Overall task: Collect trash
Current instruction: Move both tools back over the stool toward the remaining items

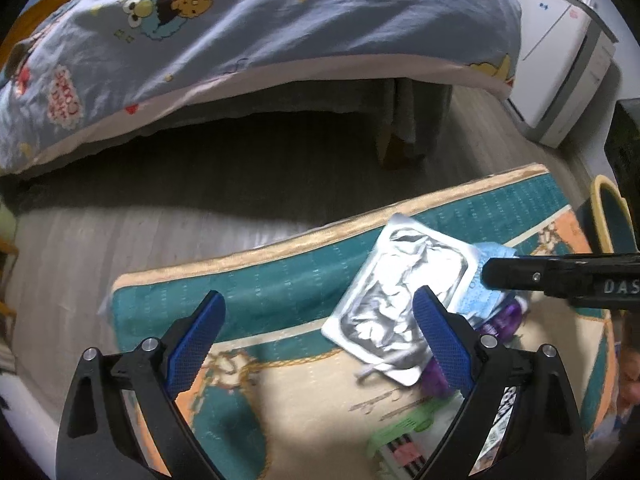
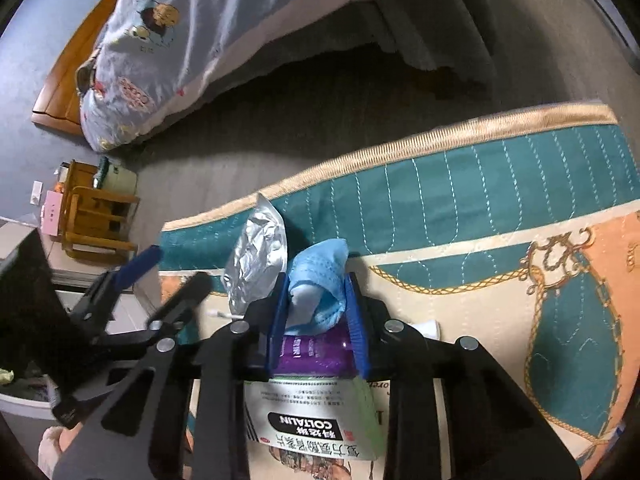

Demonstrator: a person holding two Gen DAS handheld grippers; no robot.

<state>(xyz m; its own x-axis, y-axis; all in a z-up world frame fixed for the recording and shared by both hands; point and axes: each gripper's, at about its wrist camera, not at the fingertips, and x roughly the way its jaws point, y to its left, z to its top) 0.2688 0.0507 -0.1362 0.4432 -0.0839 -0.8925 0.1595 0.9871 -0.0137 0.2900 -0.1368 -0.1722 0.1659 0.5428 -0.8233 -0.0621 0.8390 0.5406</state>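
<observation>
Right hand-held gripper (image 2: 316,304): we clamp the blue mask (image 2: 320,276).
Left hand-held gripper (image 1: 320,320): spread, empty.
Left: foil pouch (image 1: 396,300), probably the box (image 2: 312,424).

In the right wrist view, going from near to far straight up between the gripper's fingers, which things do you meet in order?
Medicine box → purple packet → blue face mask → teal rug border → bare floor → cartoon bedcover.

A teal, cream and orange quilted rug (image 2: 460,208) with a gold rope pattern lies on the grey wood-look floor (image 1: 132,236). Beyond the rug's far edge, a blue cartoon-print duvet (image 1: 248,32) hangs over a bed. A small wooden stool (image 2: 96,216) stands near the rug's left corner, and a white cabinet (image 1: 560,52) stands at far right.
</observation>
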